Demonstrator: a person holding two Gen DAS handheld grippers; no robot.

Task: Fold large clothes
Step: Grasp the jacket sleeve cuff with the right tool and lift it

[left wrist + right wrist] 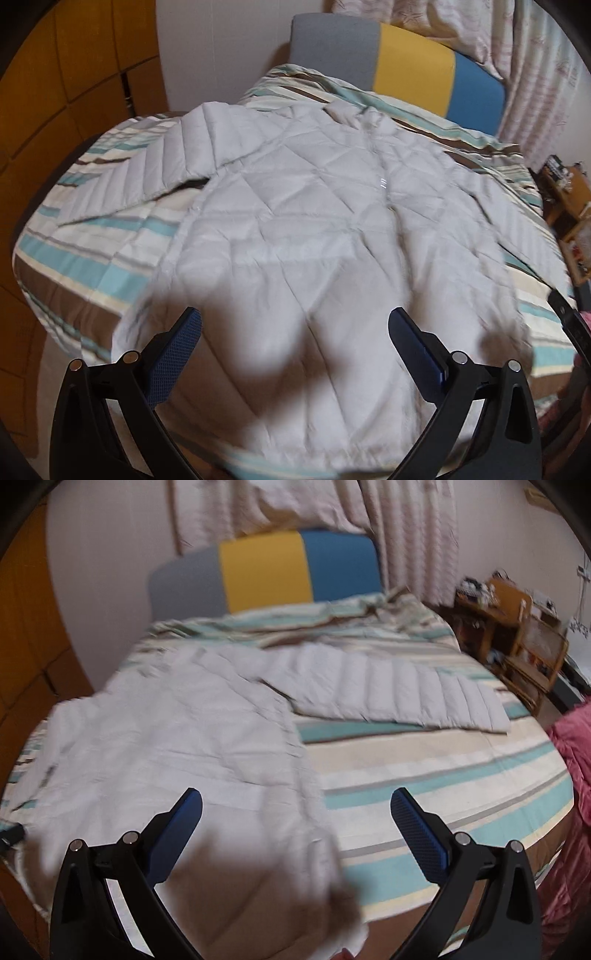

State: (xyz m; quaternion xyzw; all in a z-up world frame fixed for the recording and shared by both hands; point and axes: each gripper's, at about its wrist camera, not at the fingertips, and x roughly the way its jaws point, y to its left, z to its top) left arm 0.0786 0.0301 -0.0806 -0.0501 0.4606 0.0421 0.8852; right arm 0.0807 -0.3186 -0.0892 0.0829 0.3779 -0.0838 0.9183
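A white quilted padded jacket (pixel 295 229) lies spread flat on the striped bed, collar toward the headboard, both sleeves out to the sides. My left gripper (pixel 294 317) is open and empty, hovering above the jacket's lower hem. In the right wrist view the jacket body (pixel 166 746) fills the left half and its right sleeve (pixel 399 686) stretches out to the right. My right gripper (pixel 295 797) is open and empty above the jacket's right edge. The right gripper's black tip (pixel 569 317) shows at the right edge of the left wrist view.
The bed has a striped teal, cream and brown cover (pixel 443 775) and a grey, yellow and blue headboard (pixel 406 66). Pink curtains (pixel 406 535) hang behind. A wooden wardrobe (pixel 66 92) stands left. Wooden shelves with clutter (pixel 517 635) stand right. A pink cloth (pixel 572 775) is at the right edge.
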